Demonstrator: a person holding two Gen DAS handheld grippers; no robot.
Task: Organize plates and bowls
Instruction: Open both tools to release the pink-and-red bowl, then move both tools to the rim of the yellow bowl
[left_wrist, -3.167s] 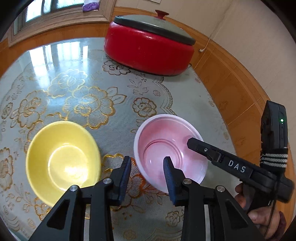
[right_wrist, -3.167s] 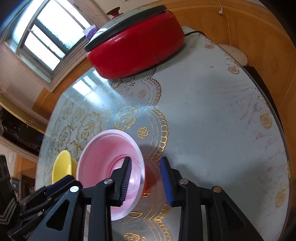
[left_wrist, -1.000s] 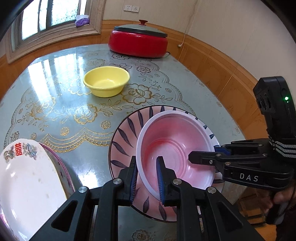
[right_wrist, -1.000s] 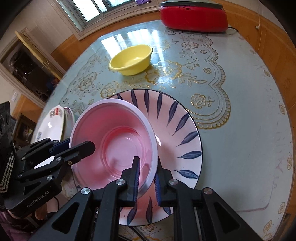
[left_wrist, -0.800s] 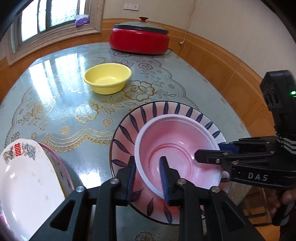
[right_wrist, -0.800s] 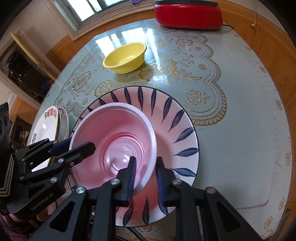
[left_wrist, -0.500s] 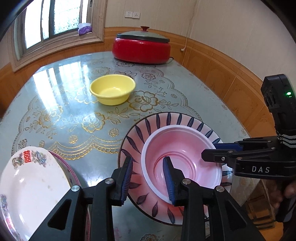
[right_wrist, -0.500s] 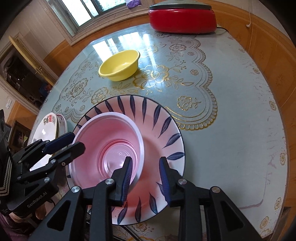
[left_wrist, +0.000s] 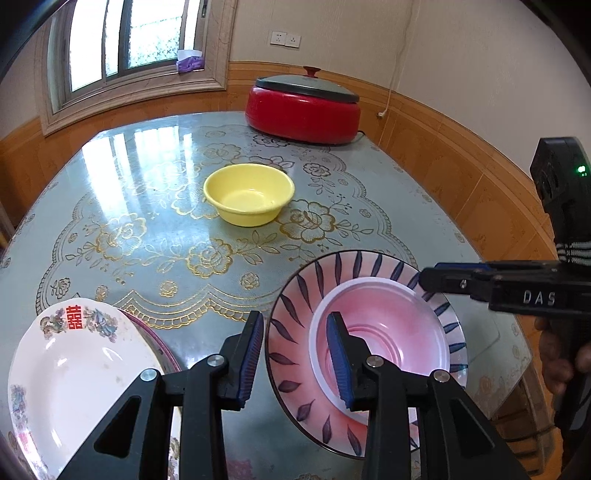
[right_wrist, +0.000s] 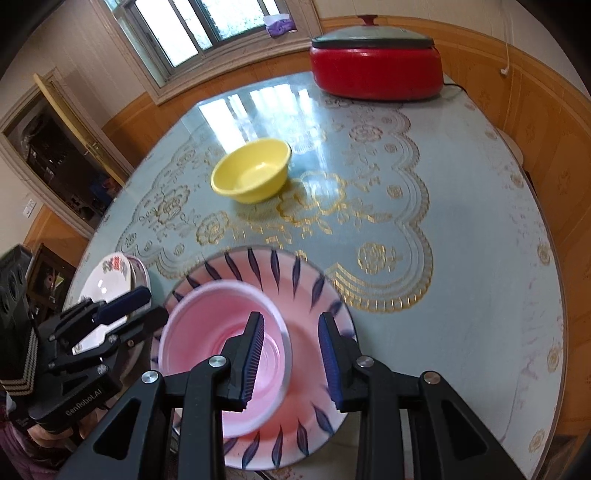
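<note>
The pink plastic bowl (left_wrist: 384, 332) sits inside the leaf-patterned pink plate (left_wrist: 295, 314) on the glossy, floral-clothed tabletop (left_wrist: 155, 206) by wood-panelled walls. Both the left hand-held gripper (left_wrist: 295, 356) and right hand-held gripper (right_wrist: 290, 356) have just been opening; jaws parted, gripping nothing.

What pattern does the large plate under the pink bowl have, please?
Dark blue leaf strokes fanning round a pinkish plate, clearest in the left wrist view.

Bright daylight, tabletop (left_wrist: 155, 155) glare (fisheye-warped edges)
</note>
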